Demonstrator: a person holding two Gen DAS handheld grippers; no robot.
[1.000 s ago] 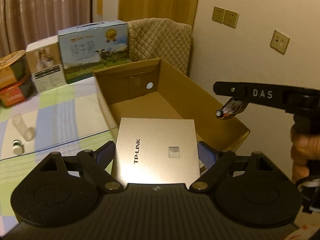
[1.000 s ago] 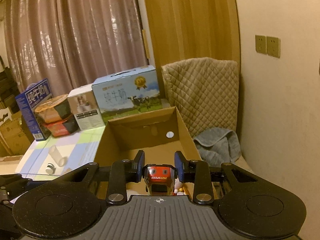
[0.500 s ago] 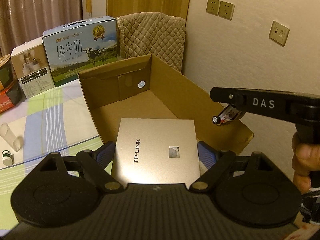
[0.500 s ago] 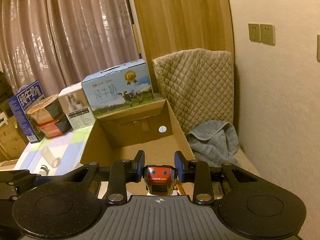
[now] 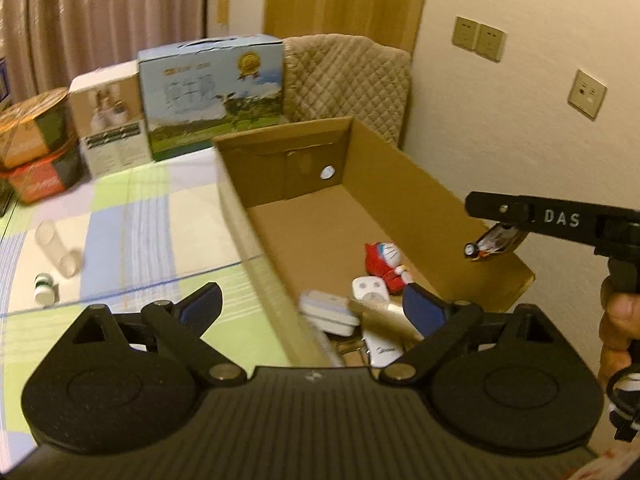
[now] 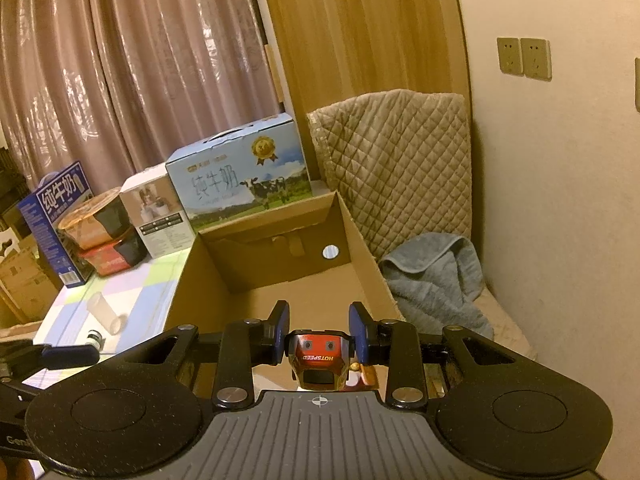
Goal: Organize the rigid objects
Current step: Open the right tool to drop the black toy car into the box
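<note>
Left gripper [image 5: 312, 308] spread wide, jaws just opened, gold box [image 5: 382, 318] dropped into cardboard box [image 5: 404, 196] at five o'clock of red toy figure [image 5: 384, 258]. Right gripper [image 6: 319, 334] pinching red toy car [image 6: 319, 362] above the carton.

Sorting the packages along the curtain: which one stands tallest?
The blue milk carton with the cows and gold medal, next to the cardboard box; the white box beside it is shorter.
</note>
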